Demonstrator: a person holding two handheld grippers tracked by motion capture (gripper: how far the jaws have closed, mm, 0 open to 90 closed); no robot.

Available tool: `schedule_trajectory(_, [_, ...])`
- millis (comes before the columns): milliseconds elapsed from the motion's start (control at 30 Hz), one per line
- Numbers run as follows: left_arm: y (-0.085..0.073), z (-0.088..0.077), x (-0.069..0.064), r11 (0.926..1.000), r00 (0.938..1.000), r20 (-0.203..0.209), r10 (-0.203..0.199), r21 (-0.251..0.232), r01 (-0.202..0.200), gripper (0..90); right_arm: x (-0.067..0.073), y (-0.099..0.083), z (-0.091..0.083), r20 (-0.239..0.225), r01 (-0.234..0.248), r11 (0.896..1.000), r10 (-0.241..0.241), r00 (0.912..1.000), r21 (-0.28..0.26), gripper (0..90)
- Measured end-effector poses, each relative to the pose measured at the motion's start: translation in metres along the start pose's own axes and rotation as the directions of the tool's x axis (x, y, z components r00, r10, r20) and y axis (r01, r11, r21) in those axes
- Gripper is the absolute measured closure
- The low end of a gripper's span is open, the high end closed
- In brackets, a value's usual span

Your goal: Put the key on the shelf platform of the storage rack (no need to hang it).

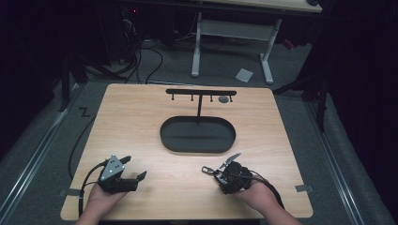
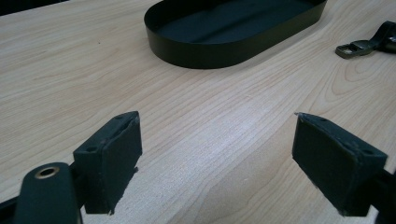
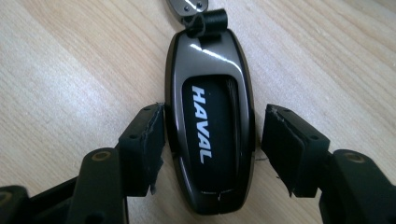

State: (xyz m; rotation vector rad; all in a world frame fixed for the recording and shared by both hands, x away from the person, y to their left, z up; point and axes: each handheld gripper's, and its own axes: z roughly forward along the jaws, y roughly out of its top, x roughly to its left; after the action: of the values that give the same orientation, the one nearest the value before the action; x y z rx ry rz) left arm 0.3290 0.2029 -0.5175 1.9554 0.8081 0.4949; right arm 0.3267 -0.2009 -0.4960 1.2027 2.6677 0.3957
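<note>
Dark floor, cables and the legs of another desk surround a pale wooden counter (image 1: 141, 122), which carries little: a black oval tray (image 1: 197, 134) at its middle and, rising from the tray's far side, a thin post with a hook bar (image 1: 201, 92) across its top. That rack looks meant for hanging small things, which may explain why a car key fob (image 3: 209, 126) lies loose on the wood near the right front edge, with its metal clasp (image 2: 353, 48) trailing toward the tray.

The right tool (image 3: 210, 149) straddles the fob lengthwise. One pad sits against the fob's left flank, while a gap shows at the other side, so the squeeze is not complete and the fob rests on the counter. Taking it across its narrow body seems sensible, as it leaves the ring end free for a hook.

The left tool (image 2: 217, 158) lies near the left front edge, spread wide over bare wood with nothing between its pads, apparently waiting its turn.
</note>
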Motion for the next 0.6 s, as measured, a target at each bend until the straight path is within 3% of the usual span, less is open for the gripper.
schedule_trajectory(200, [-0.0001, 0.0002, 0.0002, 1.0000, 1.0000, 0.000, 0.001, 0.003, -0.001, 16.6, -0.0019, -0.0010, 0.0007, -0.040, -0.023, 1.000, 0.022, 0.9990, -0.015, 46.5])
schedule_trajectory(367, [-0.0001, 0.0003, -0.0001, 1.0000, 1.0000, -0.001, 0.001, 0.001, -0.001, 16.6, -0.0028, -0.0050, 0.0006, -0.047, -0.006, 0.999, 0.004, 0.9989, -0.045, 47.4])
schedule_trajectory(600, [0.0001, 0.0003, 0.0000, 1.0000, 1.0000, -0.003, 0.002, 0.001, -0.002, 16.7, -0.0023, -0.0036, 0.0002, -0.042, -0.004, 0.999, 0.002, 0.9991, -0.034, 48.7])
